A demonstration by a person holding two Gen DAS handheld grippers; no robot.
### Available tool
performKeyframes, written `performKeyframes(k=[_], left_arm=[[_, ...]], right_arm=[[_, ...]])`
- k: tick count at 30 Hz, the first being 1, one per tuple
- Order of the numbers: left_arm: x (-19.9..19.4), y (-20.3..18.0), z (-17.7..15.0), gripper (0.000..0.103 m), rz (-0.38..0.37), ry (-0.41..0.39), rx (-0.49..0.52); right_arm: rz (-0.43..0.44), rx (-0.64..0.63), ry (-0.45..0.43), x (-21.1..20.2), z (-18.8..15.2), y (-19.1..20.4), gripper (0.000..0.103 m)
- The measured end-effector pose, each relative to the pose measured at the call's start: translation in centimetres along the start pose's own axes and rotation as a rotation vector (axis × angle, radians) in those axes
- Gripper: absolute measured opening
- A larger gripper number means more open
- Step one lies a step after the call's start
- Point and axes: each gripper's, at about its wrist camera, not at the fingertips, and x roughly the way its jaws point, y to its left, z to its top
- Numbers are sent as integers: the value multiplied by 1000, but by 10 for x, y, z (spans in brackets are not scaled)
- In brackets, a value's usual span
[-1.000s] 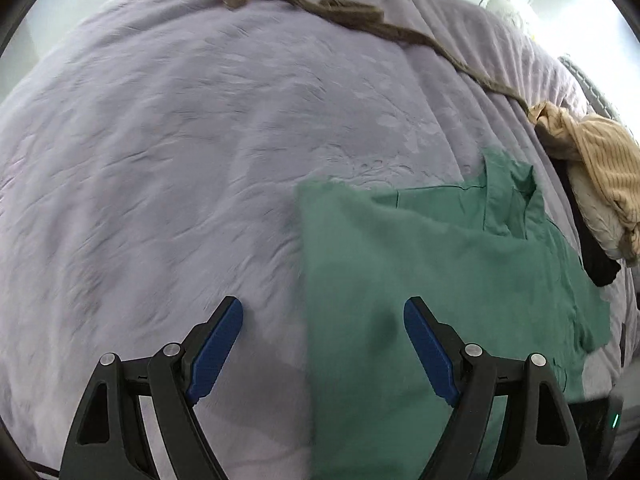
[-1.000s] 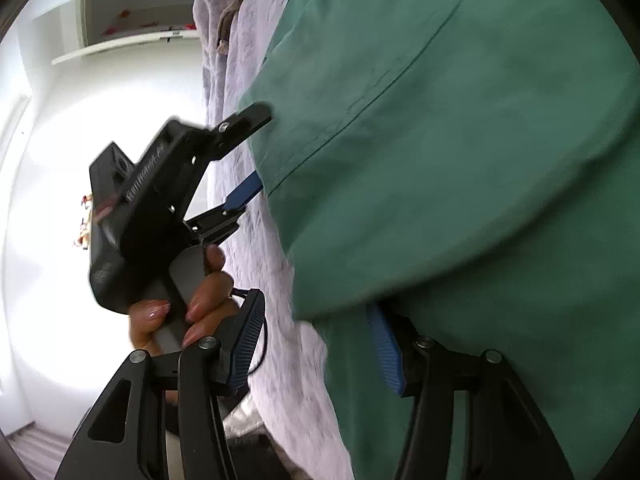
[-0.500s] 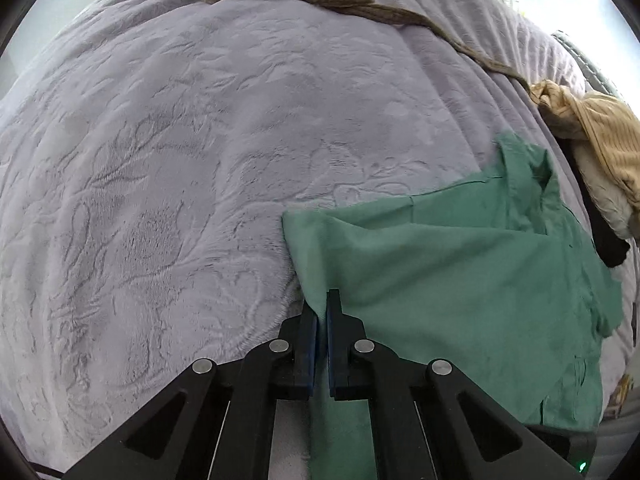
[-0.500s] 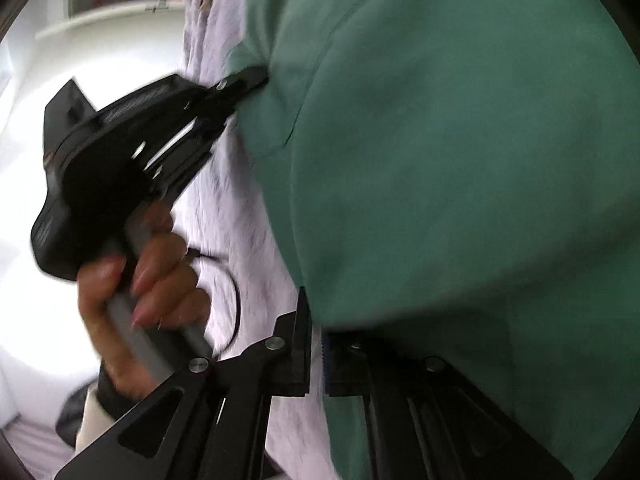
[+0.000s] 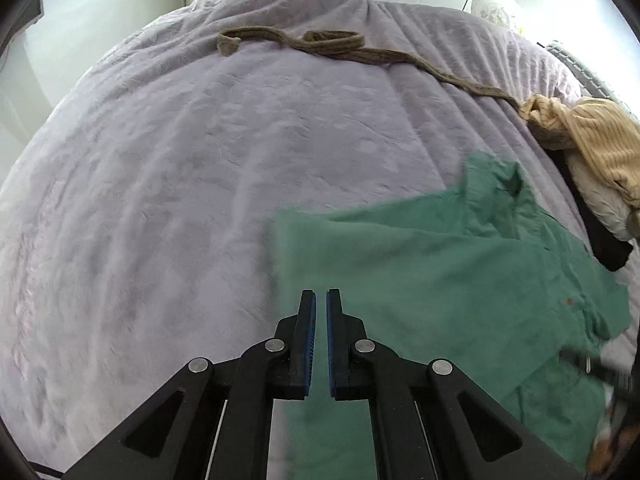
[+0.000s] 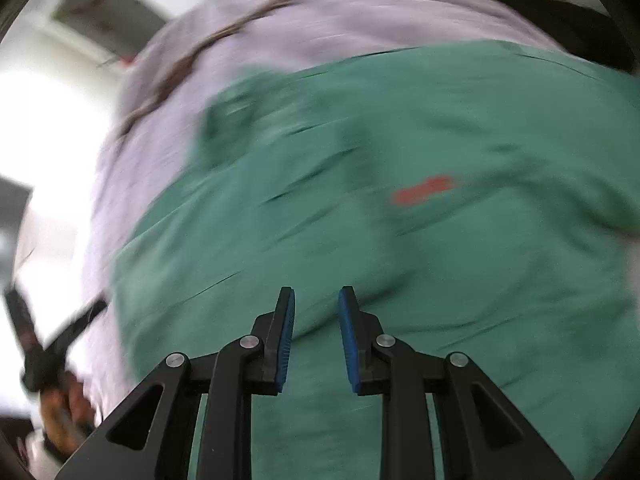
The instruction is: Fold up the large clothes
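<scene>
A green shirt (image 5: 440, 280) lies partly folded on the lilac bedspread (image 5: 180, 180), collar toward the far right. My left gripper (image 5: 321, 300) hangs above the shirt's left edge; its jaws stand a narrow slit apart with nothing between them. In the right wrist view the shirt (image 6: 400, 220) fills the frame, blurred, with a small red mark. My right gripper (image 6: 317, 300) is above the cloth, its jaws a small gap apart, holding nothing. The left gripper and hand (image 6: 40, 360) show at the far left of that view.
A brown knitted belt (image 5: 340, 46) snakes across the far side of the bed. A pile of cream, yellow and black clothes (image 5: 592, 168) lies at the right edge. White cupboards stand behind the bed.
Both grippers closed near the shirt's edge half a second ago; now they are lifted off the cloth, the right jaws slightly parted. The right view swung sharply and is blurred.
</scene>
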Motion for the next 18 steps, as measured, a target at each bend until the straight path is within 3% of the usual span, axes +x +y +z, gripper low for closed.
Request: performKeyframes(k=[1,2,4,5,7,8,14,18], left_arm=[[3,-4,-5,6,7,8,1],[9,-11,-11,6,33,19,7],[20,-12,-19,6,58,45,-2],[27,-9,-23,6,60,63,-26],[35,-3,-26,6,61,72,-63],[38,0,-26,6,62,73,-80],[45,-2,-30,6,99,70,-43],[37,-6,-30,6,134,88,-47]], right_arm=[[12,32,-2,4,-2,-8,34],[30,59,0,9,1,-14,44],[64,86,26,19,1,-25,48],[108,97,45,26,3,-27,47],[135,107,40,34,8,-21,16],[143,112,38,37,10,-18,10],[119,168,41,37,3,-37,13],[42,93,48,14,-7,-36,19]])
